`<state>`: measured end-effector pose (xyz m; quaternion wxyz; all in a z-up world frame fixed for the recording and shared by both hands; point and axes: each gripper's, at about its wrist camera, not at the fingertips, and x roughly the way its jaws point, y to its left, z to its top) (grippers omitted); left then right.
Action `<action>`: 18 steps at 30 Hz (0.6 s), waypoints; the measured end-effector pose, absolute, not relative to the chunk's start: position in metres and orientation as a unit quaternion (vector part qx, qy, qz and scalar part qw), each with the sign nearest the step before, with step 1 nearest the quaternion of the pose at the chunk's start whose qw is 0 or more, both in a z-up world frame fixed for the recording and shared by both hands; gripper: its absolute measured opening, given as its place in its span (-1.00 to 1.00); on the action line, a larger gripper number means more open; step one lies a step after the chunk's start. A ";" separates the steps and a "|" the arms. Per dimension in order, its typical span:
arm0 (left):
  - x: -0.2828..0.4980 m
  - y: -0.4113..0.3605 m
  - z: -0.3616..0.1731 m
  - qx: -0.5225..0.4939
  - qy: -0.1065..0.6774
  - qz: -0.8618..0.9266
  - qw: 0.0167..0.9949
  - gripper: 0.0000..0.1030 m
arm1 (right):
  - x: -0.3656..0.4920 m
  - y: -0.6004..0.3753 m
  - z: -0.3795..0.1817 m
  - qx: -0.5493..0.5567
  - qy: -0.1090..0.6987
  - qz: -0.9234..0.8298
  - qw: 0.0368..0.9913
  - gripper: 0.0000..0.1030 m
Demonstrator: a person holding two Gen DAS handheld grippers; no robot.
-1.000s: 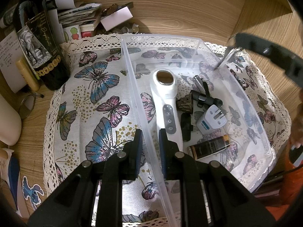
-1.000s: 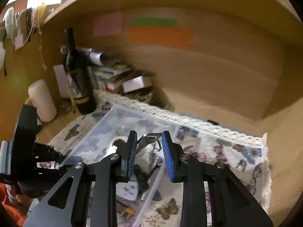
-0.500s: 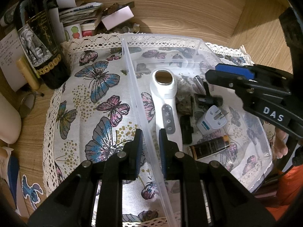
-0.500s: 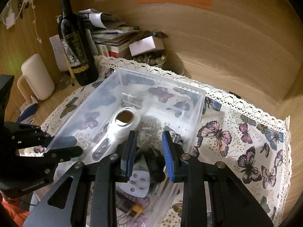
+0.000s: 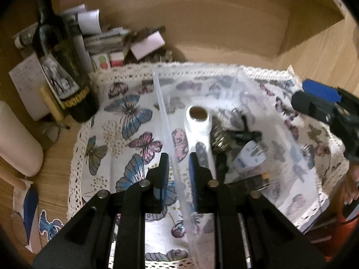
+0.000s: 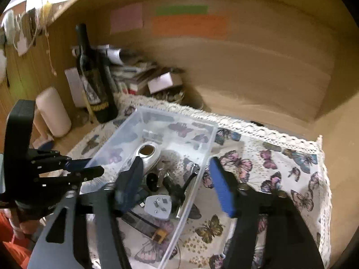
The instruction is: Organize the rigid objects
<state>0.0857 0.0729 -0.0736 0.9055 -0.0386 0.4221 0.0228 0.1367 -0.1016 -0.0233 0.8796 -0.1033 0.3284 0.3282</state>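
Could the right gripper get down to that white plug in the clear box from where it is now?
Probably yes. The right gripper hangs open just above the clear box, which has no lid, and the white plug lies uncovered on top.

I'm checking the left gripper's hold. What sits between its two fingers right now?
In the left wrist view, the clear plastic bin's near wall runs up between the left gripper's fingers. Its jaws have just been opening, and gaps show beside the wall.
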 end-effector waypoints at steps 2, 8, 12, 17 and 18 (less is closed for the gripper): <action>0.076 0.068 -0.060 -0.036 0.396 0.026 0.917 -0.34 | 0.128 -0.112 -0.016 -0.093 0.314 0.324 0.887 0.39; 0.043 0.050 -0.020 -0.015 0.299 0.033 0.954 0.30 | 0.104 -0.139 0.002 -0.071 0.269 0.303 0.911 0.64; 0.021 0.039 -0.001 -0.003 0.241 0.044 0.970 0.51 | 0.086 -0.155 0.013 -0.058 0.242 0.295 0.923 0.81; 0.000 0.030 0.014 -0.008 0.193 0.043 0.980 0.88 | 0.064 -0.168 0.022 -0.050 0.208 0.280 0.936 1.00; -0.005 0.028 0.016 -0.007 0.183 0.042 0.982 0.90 | 0.061 -0.170 0.023 -0.048 0.203 0.277 0.938 1.00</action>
